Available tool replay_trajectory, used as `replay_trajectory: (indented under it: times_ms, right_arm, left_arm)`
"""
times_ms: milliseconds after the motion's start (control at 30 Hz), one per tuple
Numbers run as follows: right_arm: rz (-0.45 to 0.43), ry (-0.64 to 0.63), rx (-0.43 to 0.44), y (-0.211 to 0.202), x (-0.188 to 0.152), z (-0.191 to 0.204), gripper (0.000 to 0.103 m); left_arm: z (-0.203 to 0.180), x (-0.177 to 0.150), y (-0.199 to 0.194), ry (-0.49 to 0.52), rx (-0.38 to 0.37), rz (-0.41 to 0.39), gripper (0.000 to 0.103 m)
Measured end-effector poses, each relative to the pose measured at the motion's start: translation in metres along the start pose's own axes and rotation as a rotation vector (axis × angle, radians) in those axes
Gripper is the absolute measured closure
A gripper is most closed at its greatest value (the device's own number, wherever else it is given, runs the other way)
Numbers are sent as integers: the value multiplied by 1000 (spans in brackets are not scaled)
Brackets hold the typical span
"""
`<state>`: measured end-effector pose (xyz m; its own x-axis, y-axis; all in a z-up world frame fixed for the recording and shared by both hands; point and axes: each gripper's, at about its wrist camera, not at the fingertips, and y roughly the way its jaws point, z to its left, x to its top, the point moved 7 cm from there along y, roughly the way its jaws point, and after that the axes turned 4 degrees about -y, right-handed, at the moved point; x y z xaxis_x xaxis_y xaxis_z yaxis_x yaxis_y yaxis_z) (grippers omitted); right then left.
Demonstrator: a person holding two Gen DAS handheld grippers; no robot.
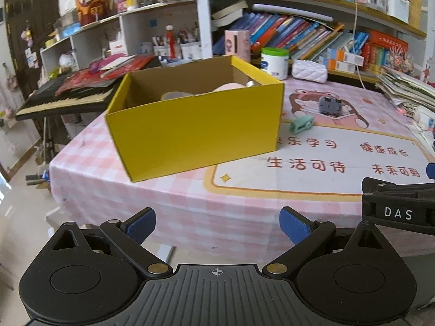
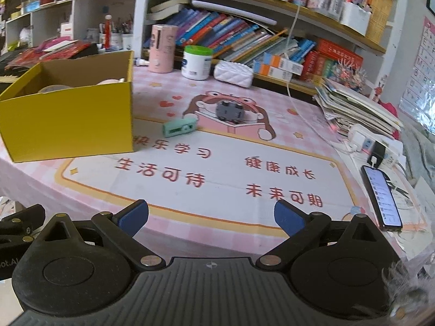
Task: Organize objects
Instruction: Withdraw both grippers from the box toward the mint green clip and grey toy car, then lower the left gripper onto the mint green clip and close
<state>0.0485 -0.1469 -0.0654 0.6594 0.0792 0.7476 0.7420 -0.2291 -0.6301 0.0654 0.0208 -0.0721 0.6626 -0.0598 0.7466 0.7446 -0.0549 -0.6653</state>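
Observation:
An open yellow cardboard box [image 1: 190,133] [image 2: 70,125] stands on the pink checked tablecloth [image 1: 136,198] and holds a few pale items, partly hidden by its walls. To its right lie a small mint-green device [image 1: 301,124] [image 2: 179,127] and, further back, a grey toy-like object [image 1: 329,105] [image 2: 229,111]. My left gripper [image 1: 217,224] hangs open off the table's front edge, nothing between its blue pads. My right gripper [image 2: 211,217] is also open over the front of the printed mat, well short of both small objects. Part of the right gripper's body shows at the right edge of the left wrist view.
A phone [image 2: 380,195] on a charger lies at the right table edge beside a stack of papers [image 2: 359,106]. A white jar [image 2: 197,62], pink cylinder [image 2: 162,49] and white pouch [image 2: 233,73] stand at the back before bookshelves. A keyboard [image 1: 68,95] sits left of the table.

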Motion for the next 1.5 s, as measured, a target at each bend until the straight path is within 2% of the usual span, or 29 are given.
replay_trajectory:
  times_ms: [300,533,1200,1500]
  right_arm:
    - [20,18,-33,17,4,-24,3]
    - [26,22,-32,36,16,-41,3]
    - [12,-19,32,105,67,-95,3]
    - [-9,-38,109,132,84,-110,6]
  left_arm:
    - [-27,13,17,24,-35,8,4]
    - [-43,28,32,26,-35,6,4]
    - [-107,74,77,-7,-35,-9,4]
    - [-128,87,93,-43,-13,-17,6]
